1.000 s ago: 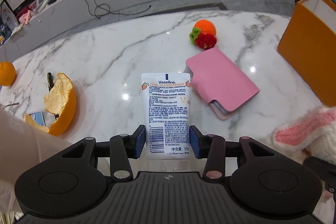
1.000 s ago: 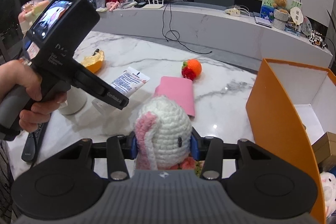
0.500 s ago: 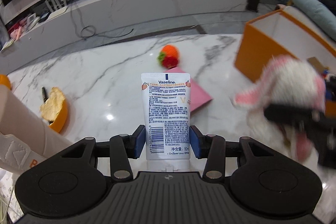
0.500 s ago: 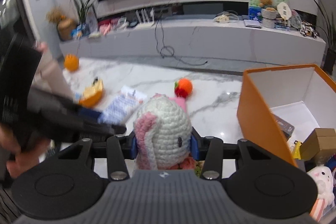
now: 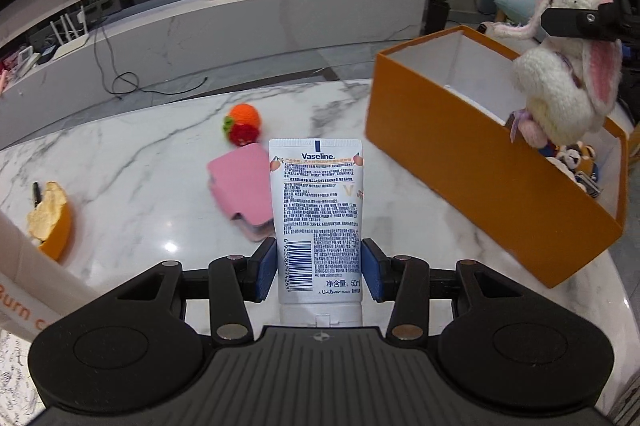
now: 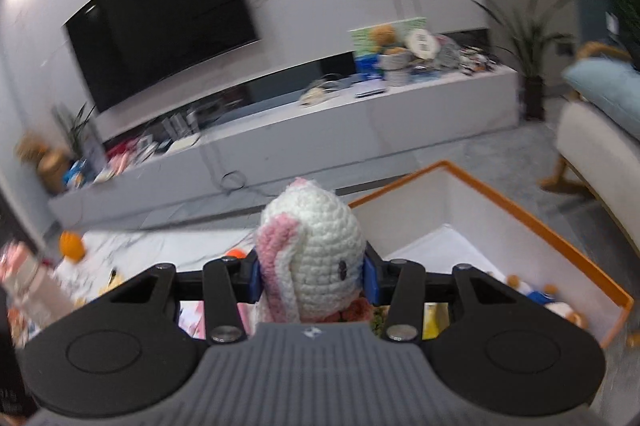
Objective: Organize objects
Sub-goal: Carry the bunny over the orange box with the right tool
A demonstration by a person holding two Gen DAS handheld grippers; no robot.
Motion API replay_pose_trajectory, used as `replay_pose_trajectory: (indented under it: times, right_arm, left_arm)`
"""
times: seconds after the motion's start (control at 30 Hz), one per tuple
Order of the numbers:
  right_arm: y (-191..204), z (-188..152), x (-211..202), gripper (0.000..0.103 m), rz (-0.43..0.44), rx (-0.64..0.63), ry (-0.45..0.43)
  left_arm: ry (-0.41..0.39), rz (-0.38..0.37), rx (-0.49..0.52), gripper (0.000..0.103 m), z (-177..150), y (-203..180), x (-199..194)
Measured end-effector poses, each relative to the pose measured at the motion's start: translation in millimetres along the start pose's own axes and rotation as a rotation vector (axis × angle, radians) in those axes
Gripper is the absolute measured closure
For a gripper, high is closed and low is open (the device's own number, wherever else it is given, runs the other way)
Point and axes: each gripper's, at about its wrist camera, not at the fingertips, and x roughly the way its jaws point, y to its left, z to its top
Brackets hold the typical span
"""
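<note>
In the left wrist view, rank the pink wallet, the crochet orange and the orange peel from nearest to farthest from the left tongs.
1. Pink wallet: just ahead of the left tongs, slightly left.
2. Orange peel: far left on the table.
3. Crochet orange: beyond the wallet, farthest ahead.

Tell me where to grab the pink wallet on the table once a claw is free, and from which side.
Both claws are full now: left claw on the Vaseline tube, right claw on the crochet bunny. The pink wallet lies flat on the marble table, so come from above and close across its narrower width, near the middle. Its far end sits close to the crochet fruit; stay clear of that.
</note>
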Motion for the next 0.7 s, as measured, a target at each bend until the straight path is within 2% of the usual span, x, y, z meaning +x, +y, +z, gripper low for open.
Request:
replay_pose_trajectory:
  times: [0.1, 0.27, 0.43, 0.7]
  right_arm:
    - [-6, 3, 4, 0.055, -0.060, -0.010, -0.001]
    - [-21, 12, 21, 0.055, -0.107, 0.006, 0.019]
    - [-40, 31, 61, 0.055, -0.114, 0.055, 0.060]
    - [-64, 49, 132, 0.055, -0.211, 0.039, 0.152]
  left_arm:
    - [-0.014, -0.020, 0.016, 0.051, -1, -9, -2]
    - [-0.017, -0.050, 0.040, 0.051, -2, -21, -6]
    - [-0.030, -0.073, 0.054, 0.051, 2, -24, -8]
    - [-0.037, -0.096, 0.044, 0.051, 0, -23, -6]
